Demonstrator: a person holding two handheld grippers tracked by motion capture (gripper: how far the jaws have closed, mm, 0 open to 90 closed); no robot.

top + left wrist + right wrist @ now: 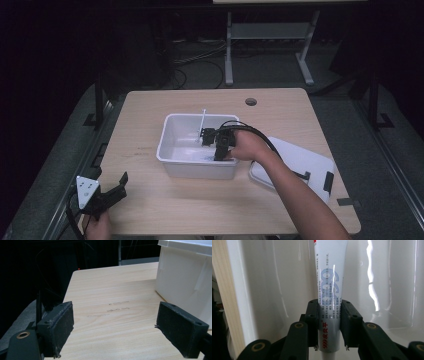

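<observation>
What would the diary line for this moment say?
right gripper: shut on tube | place: inside white bin | left gripper: open, holding nothing, over table

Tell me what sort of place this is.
Probably a lab or recording workspace: a plain wooden table, cables on the floor beyond it, dark surroundings, and hand-held grippers working at a white plastic bin.

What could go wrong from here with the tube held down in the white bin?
The right gripper is shut on the tube near its cap end, so the long body may swing or slip. The soft tube could be squeezed too hard. Inside the white bin, the tube or gripper may catch a wall; the left gripper waits open, apart from it.
</observation>
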